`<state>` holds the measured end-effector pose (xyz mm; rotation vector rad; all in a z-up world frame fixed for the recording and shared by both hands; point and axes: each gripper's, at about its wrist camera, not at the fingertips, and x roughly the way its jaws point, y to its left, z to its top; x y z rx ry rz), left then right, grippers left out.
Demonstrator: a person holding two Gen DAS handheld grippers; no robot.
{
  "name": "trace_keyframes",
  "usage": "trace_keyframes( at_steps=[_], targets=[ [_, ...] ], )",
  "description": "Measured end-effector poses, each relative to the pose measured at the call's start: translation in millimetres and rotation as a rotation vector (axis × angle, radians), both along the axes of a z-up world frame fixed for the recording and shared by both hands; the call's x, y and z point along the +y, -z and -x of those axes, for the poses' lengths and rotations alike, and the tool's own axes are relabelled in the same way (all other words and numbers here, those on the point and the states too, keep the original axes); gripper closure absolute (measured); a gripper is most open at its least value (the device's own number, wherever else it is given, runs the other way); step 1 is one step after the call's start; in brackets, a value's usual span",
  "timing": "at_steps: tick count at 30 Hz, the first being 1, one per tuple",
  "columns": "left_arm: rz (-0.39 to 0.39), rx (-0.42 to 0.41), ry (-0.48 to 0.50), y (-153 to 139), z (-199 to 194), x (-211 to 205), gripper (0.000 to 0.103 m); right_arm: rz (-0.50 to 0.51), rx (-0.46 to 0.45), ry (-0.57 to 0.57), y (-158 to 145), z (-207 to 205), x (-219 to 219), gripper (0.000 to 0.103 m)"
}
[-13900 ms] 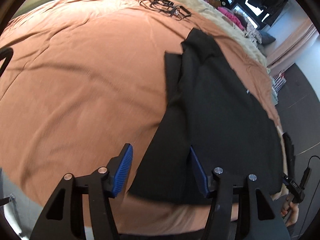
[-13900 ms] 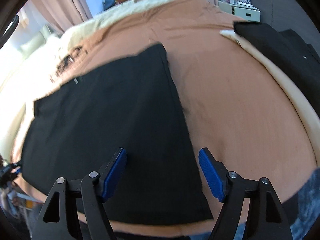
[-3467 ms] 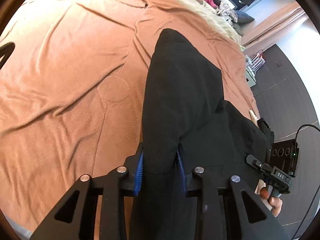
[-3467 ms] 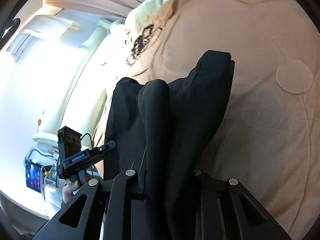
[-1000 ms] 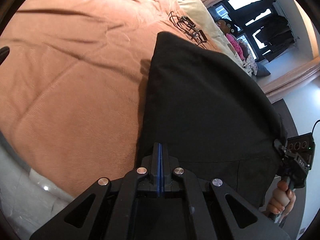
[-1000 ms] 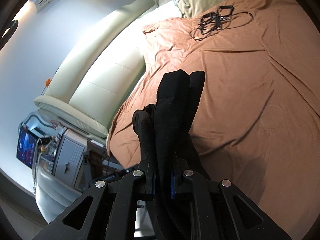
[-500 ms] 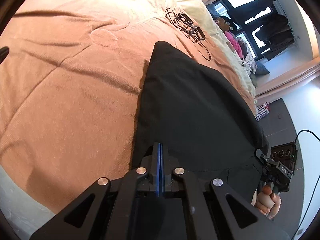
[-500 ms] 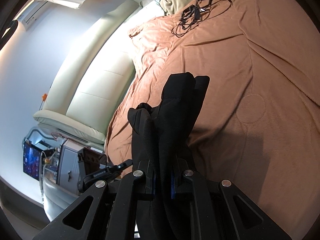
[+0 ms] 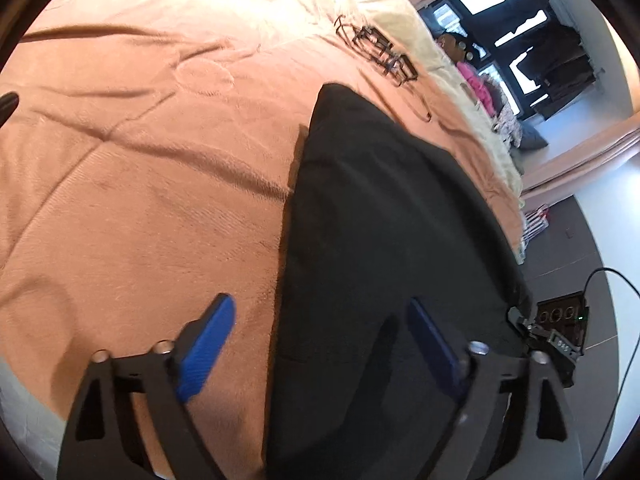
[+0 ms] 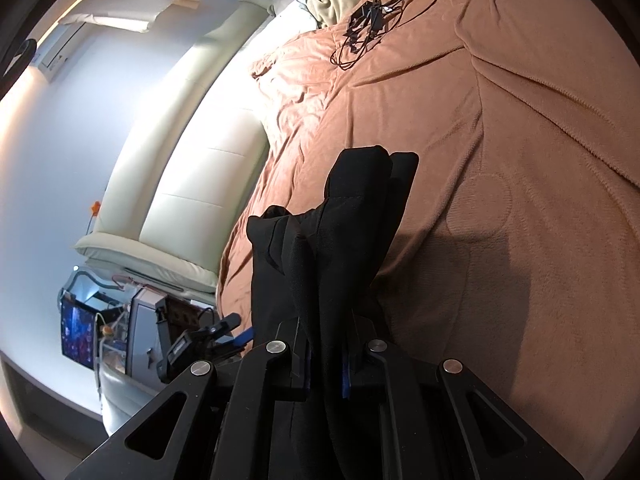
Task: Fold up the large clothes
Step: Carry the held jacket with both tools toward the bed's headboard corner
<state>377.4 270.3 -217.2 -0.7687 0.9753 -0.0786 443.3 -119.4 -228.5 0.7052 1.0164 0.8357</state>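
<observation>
The left hand-held gripper is opening, its blue pads clear of the black garment lying on the bed. The right hand-held gripper clamps a bunched fold of the garment.

The black garment runs off the bottom edge of the left wrist view, so its near end cannot be seen. In the right wrist view, its folds hide the blue pads of the right tongs. The black tangle on the bed is too small to tell.
</observation>
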Motion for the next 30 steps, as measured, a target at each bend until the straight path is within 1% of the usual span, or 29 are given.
trace_keyframes(
  at_steps=[1,2,3,5,6,7,8,10,12,15,20,24,26,30],
  targets=[
    [0.012,0.008,0.020,3,-3,-3,0.034,-0.001,0.005,0.002,2,-1,-1,0.092],
    [0.031,0.011,0.041,5,-4,-7,0.039,-0.003,0.011,0.004,5,-2,-2,0.092],
    [0.048,0.018,0.062,8,-7,-11,0.039,-0.003,0.015,0.007,5,-2,-2,0.092],
    [0.011,0.036,0.076,10,-10,-18,0.039,-0.005,0.022,0.011,8,-2,-3,0.092],
    [0.007,0.038,0.076,10,-11,-19,0.041,-0.010,0.027,0.011,9,-2,-3,0.092],
    [0.008,0.040,0.075,8,-11,-20,0.051,-0.012,0.031,0.012,9,-2,-2,0.092],
    [0.009,0.035,0.076,4,-11,-21,0.056,-0.007,0.031,0.012,6,-2,0,0.092],
    [-0.015,0.012,0.080,-7,-9,-23,0.078,0.001,0.023,0.002,0,0,5,0.092],
    [-0.022,-0.026,0.087,-22,-4,-24,0.087,0.012,-0.003,-0.024,-13,4,15,0.092],
    [-0.010,-0.063,0.069,-39,4,-20,0.089,0.021,-0.049,-0.062,-38,12,31,0.092],
    [-0.034,-0.162,0.041,-84,28,-7,0.090,0.029,-0.119,-0.113,-79,29,61,0.092],
    [-0.080,-0.237,-0.010,-129,51,21,0.090,0.014,-0.166,-0.154,-108,40,92,0.092],
    [-0.105,-0.257,-0.034,-146,59,36,0.090,0.005,-0.181,-0.172,-118,43,109,0.092],
    [-0.172,-0.279,-0.100,-180,78,79,0.090,-0.018,-0.195,-0.218,-135,43,155,0.092]
  ],
)
